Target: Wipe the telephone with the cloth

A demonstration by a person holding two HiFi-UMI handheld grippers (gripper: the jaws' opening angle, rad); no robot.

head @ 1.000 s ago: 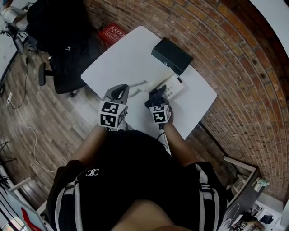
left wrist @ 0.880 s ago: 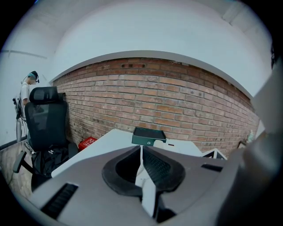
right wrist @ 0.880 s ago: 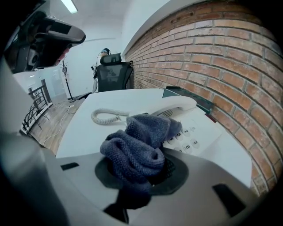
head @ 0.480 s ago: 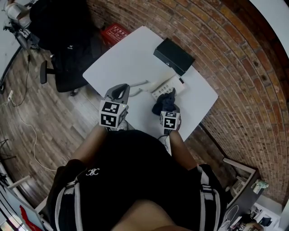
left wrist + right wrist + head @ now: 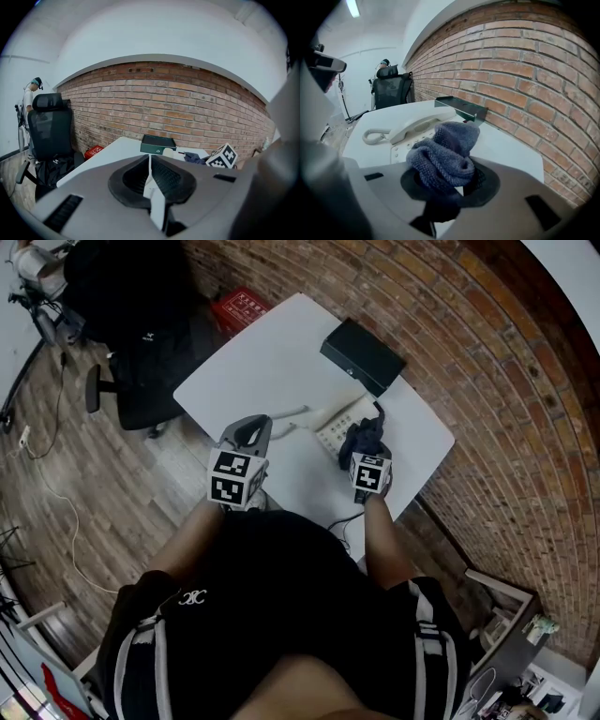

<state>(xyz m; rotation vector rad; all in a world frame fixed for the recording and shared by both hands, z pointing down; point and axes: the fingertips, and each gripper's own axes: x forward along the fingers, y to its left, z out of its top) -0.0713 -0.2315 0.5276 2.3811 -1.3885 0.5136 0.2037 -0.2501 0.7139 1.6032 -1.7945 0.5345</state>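
Right now my right gripper (image 5: 451, 182) is clamped on the bunched cloth (image 5: 443, 157), over the right end of the telephone (image 5: 334, 426). The telephone lies on the white table (image 5: 267, 362), handset in its cradle. My left gripper (image 5: 150, 185) is closed on nothing, off to the phone's left. I judge the wiping is in hand. Next I need to press the cloth down and sweep it across keypad and handset without shoving the phone.

Right gripper view: the cloth (image 5: 445, 154) covers the lower right corner of the telephone (image 5: 412, 127). Left gripper view: the person (image 5: 29, 101) at far left is too small to make out.
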